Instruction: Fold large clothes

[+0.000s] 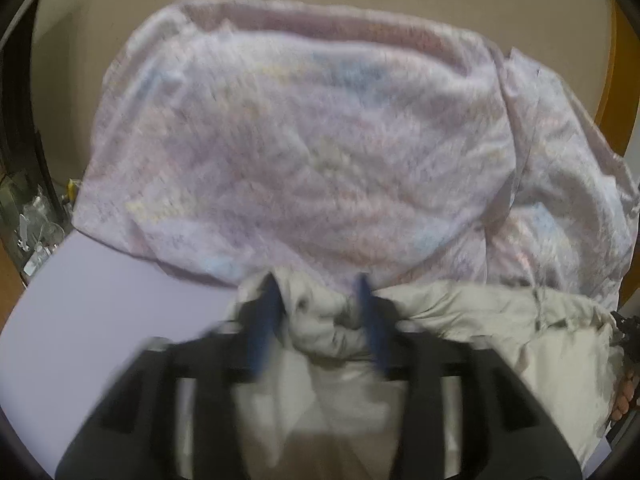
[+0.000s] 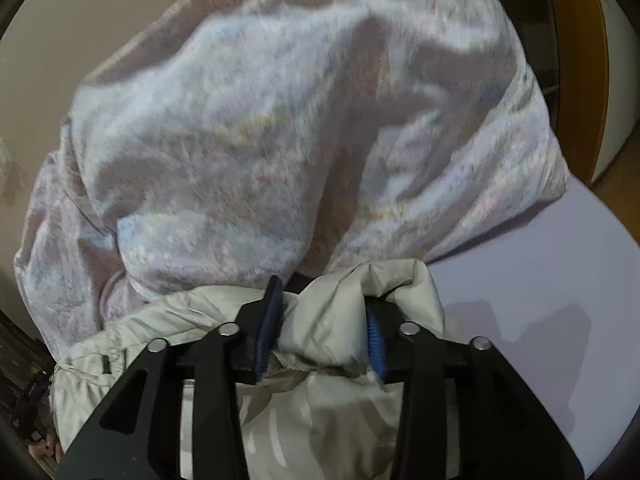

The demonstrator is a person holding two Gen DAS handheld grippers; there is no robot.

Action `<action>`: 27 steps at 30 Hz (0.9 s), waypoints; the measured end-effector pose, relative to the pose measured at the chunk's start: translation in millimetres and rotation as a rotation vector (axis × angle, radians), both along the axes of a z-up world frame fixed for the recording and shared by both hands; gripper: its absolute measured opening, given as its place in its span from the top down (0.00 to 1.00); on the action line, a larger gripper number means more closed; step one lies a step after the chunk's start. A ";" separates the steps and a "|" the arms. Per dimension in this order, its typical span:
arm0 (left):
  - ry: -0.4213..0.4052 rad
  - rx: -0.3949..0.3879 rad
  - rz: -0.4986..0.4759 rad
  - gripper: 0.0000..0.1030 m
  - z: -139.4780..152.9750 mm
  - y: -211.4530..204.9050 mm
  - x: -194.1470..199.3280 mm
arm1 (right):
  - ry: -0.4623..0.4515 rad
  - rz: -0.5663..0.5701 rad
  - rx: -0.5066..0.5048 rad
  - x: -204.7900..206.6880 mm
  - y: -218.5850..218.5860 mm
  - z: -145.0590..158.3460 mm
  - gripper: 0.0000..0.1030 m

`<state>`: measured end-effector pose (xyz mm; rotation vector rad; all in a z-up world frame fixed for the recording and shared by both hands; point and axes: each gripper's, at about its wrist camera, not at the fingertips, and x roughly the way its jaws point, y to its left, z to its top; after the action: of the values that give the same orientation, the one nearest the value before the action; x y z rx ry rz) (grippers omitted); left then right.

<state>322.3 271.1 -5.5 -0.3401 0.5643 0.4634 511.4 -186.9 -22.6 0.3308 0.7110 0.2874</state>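
Lavender bedsheet (image 2: pixel 540 280) was seen under everything, beige wall behind. No readable writing was spotted. Pastel-print duvet (image 1: pixel 300 140) was heaped at the back, pale grey jacket (image 2: pixel 340 320) bunched just in front. Left gripper (image 1: pixel 318 308) and right gripper (image 2: pixel 324 316) were parted, jacket folds lying between the fingers.

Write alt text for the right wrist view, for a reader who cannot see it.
The right gripper has a bunched fold of a pale beige garment between its blue-padded fingers. Beyond it a crumpled pastel patterned quilt is heaped on a lilac sheet.
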 end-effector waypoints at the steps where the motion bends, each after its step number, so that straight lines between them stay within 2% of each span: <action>1: -0.023 0.019 0.015 0.16 5.3 -0.4 -4.2 | -0.026 -0.005 0.001 -4.0 -2.3 5.3 0.38; 3: -0.078 0.066 0.013 0.15 23.6 -5.7 -20.7 | -0.148 -0.050 -0.025 -23.6 -9.7 22.8 0.21; 4: -0.077 0.084 0.004 0.15 29.4 -10.4 -26.1 | -0.194 -0.046 -0.045 -33.1 -9.9 28.1 0.21; 6: -0.072 0.118 -0.017 0.14 34.8 -22.0 -35.5 | -0.211 0.006 -0.105 -44.7 -2.3 30.8 0.21; 10: -0.013 0.164 -0.108 0.13 22.1 -59.9 -48.1 | -0.154 0.171 -0.221 -62.8 22.4 11.1 0.27; 16: 0.089 0.179 -0.196 0.13 -18.5 -104.9 -46.6 | -0.091 0.329 -0.300 -78.1 56.5 -16.2 0.34; 22: 0.135 0.286 -0.153 0.13 -40.2 -122.7 -22.0 | -0.056 0.332 -0.363 -72.5 79.9 -34.1 0.41; 27: 0.174 0.295 -0.090 0.12 -47.6 -115.6 9.0 | -0.034 0.284 -0.395 -53.5 97.7 -43.0 0.42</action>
<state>331.3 155.5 -53.1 0.0081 0.6673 0.4839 457.9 -89.2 -65.6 -0.1520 0.7633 0.4115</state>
